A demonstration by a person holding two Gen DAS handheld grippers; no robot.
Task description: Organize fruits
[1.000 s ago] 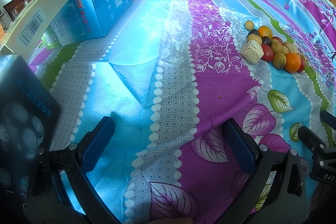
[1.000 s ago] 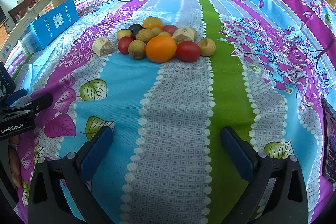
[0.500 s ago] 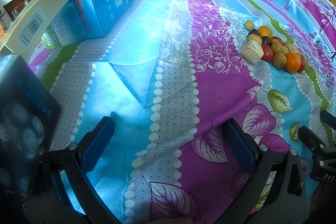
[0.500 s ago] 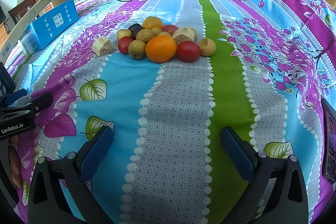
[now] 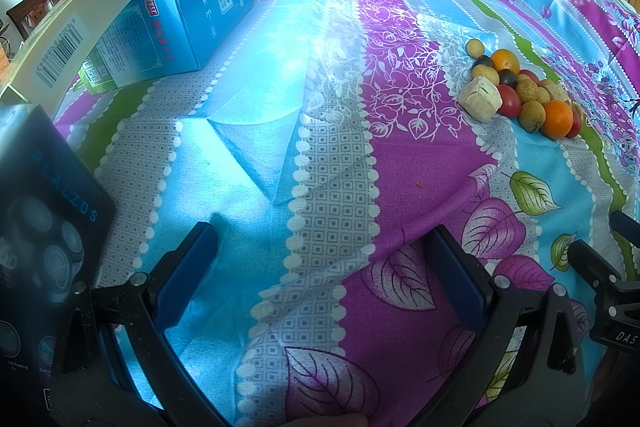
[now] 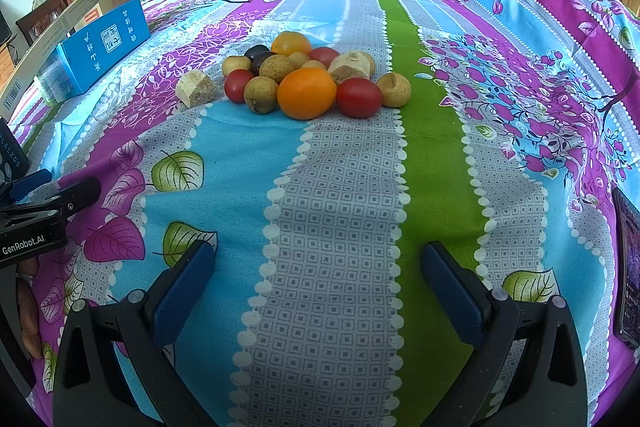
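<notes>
Lying loose on the bedsheet (image 6: 344,187), fruit pile (image 6: 306,79); blue box (image 5: 200,15) seemingly closed; both grippers wide, empty.

Dark box (image 5: 36,227) cut off left.

The right gripper (image 6: 318,269) hangs wide open over the patterned bedsheet (image 6: 340,211), holding nothing. Ahead lies a tight fruit pile (image 6: 304,77), a large orange (image 6: 307,93) at its front beside a red tomato (image 6: 359,97). A blue box (image 6: 102,45) sits far left.
</notes>
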